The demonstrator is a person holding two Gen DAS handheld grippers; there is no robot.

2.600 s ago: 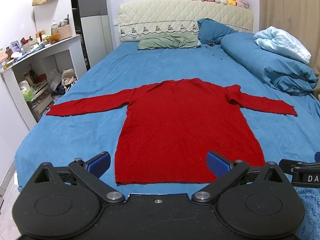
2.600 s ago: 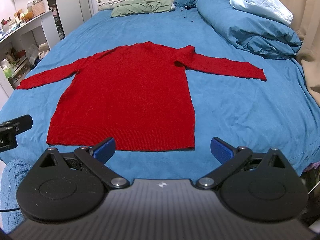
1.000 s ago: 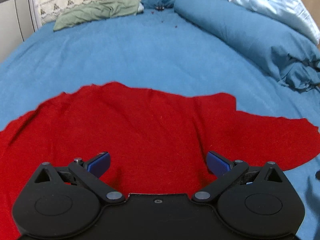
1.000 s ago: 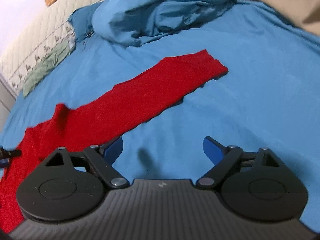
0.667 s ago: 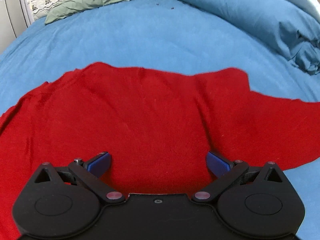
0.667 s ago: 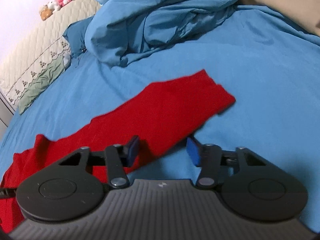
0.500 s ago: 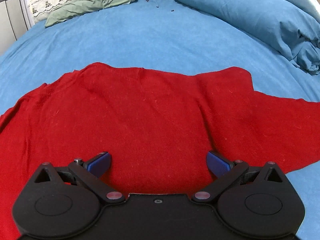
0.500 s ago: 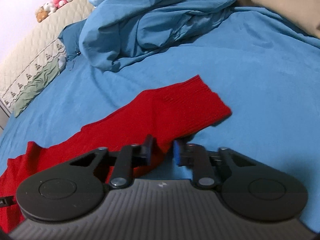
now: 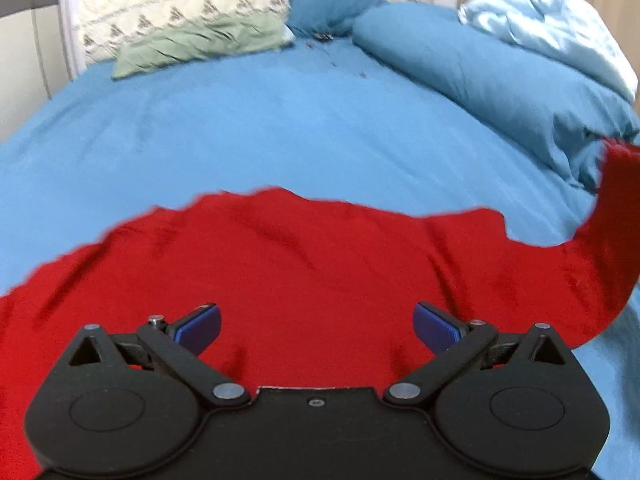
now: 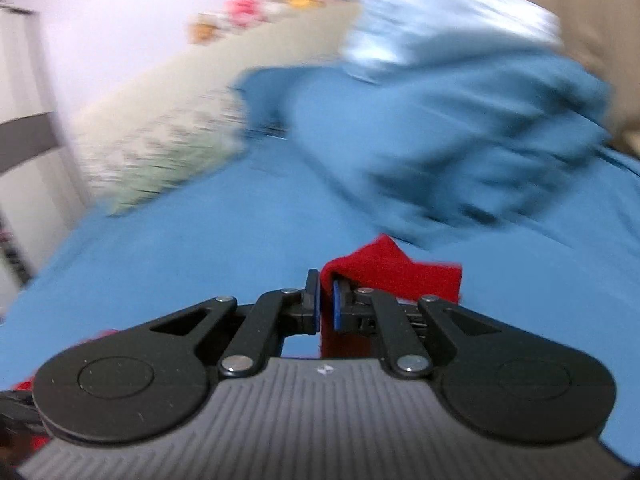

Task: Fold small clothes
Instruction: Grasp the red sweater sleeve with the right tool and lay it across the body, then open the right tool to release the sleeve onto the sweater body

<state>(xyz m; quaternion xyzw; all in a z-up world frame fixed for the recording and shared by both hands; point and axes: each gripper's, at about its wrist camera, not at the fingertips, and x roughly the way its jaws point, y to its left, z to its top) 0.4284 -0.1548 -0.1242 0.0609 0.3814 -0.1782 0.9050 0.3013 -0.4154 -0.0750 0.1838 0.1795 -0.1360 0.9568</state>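
- Lying on the blue bed sheet [image 9: 280, 132], the red sweater [image 9: 304, 264] has its body spread flat, neckline edge toward the headboard [image 9: 180, 4].
- Left gripper [image 9: 316, 322] hovers low over the sweater's upper body with its blue-padded fingers [image 9: 198, 322] spread wide; nothing sits between them.
- Whether the left pads touch the knit cannot be told from this view.
- Right gripper [image 10: 326, 310] has its jaws pinched narrow on the sweater's right sleeve [image 10: 394, 276], near the cuff end.
- A fold of red fabric bunches just beyond the right fingertips, and more of it hangs down under the gripper body.
- In the left wrist view the same sleeve [image 9: 612, 232] rises off the sheet at the right edge, curving up from the shoulder with its end raised in front of the blue duvet [image 9: 480, 76].
- The right wrist view is smeared by motion blur, so details beyond the gripper are soft.
- A rolled blue duvet lies along the right side of the bed, with a pale blue blanket [image 9: 552, 28] on top of it.
- A green pillow [image 9: 200, 44] rests against the quilted cream headboard, beside a blue pillow [image 9: 324, 4].
- Blurred soft toys [image 10: 248, 8] line the top of the headboard in the right wrist view.
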